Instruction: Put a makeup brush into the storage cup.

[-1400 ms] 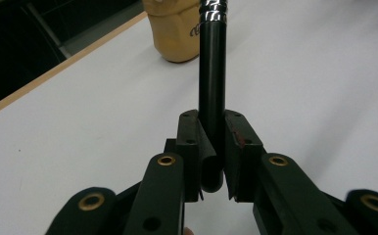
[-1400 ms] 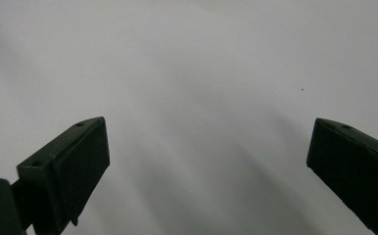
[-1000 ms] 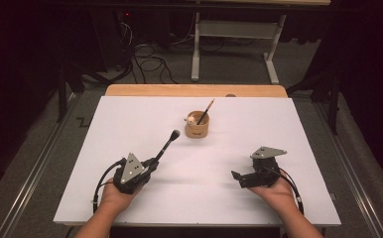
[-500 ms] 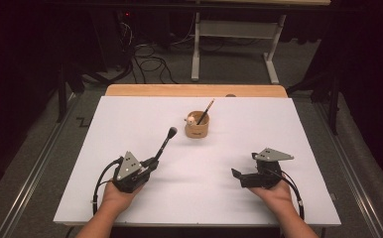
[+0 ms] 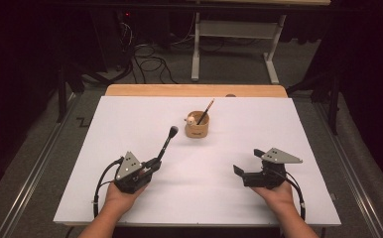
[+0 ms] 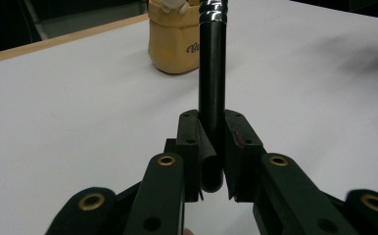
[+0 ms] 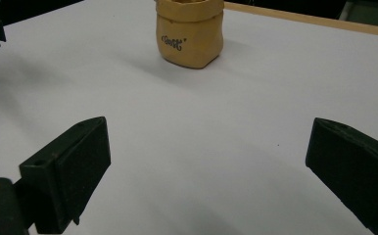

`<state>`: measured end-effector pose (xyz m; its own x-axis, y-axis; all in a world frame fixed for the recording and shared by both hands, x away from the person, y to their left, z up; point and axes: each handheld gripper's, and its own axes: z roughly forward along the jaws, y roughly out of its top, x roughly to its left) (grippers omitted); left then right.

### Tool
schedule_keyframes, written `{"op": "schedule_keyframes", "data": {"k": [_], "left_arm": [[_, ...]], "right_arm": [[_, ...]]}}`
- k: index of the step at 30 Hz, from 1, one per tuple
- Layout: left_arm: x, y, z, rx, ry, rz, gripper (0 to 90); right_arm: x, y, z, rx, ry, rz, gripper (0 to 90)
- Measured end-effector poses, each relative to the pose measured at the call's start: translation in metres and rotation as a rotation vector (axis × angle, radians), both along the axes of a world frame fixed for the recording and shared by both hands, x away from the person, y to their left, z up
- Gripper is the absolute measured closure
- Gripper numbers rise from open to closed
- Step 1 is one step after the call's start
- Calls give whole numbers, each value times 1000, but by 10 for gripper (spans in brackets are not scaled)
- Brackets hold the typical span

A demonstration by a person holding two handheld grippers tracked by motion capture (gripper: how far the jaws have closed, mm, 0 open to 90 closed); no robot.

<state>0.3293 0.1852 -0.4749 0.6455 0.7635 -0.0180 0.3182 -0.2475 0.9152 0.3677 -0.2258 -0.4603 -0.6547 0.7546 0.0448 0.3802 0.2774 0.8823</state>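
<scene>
— Down at my left gripper (image 5: 152, 163), what have you got?

— I've got its jaws clamped on a black brush (image 6: 211, 93). From the left gripper view I see a round, glossy black handle standing straight up between the pads, its rounded butt end sitting just below them. Higher up I can make out a ribbed silvery ferrule. On the high view the brush (image 5: 165, 145) slants up and away from my left hand (image 5: 122, 191), with a dark, fluffy head at the far end, above the white table (image 5: 288, 124) and pointing toward the cup.

— Which cup?

— I mean the tan pouch-shaped holder (image 5: 197, 126) near the middle of the table, well apart from both grippers. I see a pencil (image 5: 206, 111) leaning out of it and something small and pale beside that; I can't tell what it is.

— Any writing?

— Dark script is printed on the holder (image 7: 189, 34). In the right gripper view I read it as something like "Good", but I can't make it out for certain. In the left gripper view the brush handle hides most of it.

— And your right gripper (image 5: 246, 163)?

— I have it spread wide, nothing between the jaws, resting low over the table.
</scene>
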Motion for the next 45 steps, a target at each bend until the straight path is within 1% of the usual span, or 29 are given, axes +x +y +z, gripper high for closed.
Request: {"op": "schedule_keyframes", "data": {"k": [5,9,13,18,24,27,34,39,45], "left_arm": [[-1,-4,2,-16,5,-10,789],[0,-6,3,-24,9,-15,789],[3,-9,5,-28,13,-10,789],[9,-15,8,-50,14,-14,789],[15,-25,8,-42,15,-25,789],[16,-30,9,-37,6,-26,789],[18,-41,8,-56,2,-42,789],[18,-43,7,-69,5,-52,789],[17,-45,5,-72,1,-63,789]], "right_arm": [[-1,-1,2,14,-10,4,34],[-2,0,2,21,-5,10,34],[-1,0,1,24,-3,11,34],[-1,2,0,18,2,20,33],[-2,2,0,20,1,15,31],[-3,3,0,17,3,20,29],[-3,4,0,21,-2,24,28],[-4,5,0,21,1,26,28],[-3,7,1,26,-3,22,29]]}}
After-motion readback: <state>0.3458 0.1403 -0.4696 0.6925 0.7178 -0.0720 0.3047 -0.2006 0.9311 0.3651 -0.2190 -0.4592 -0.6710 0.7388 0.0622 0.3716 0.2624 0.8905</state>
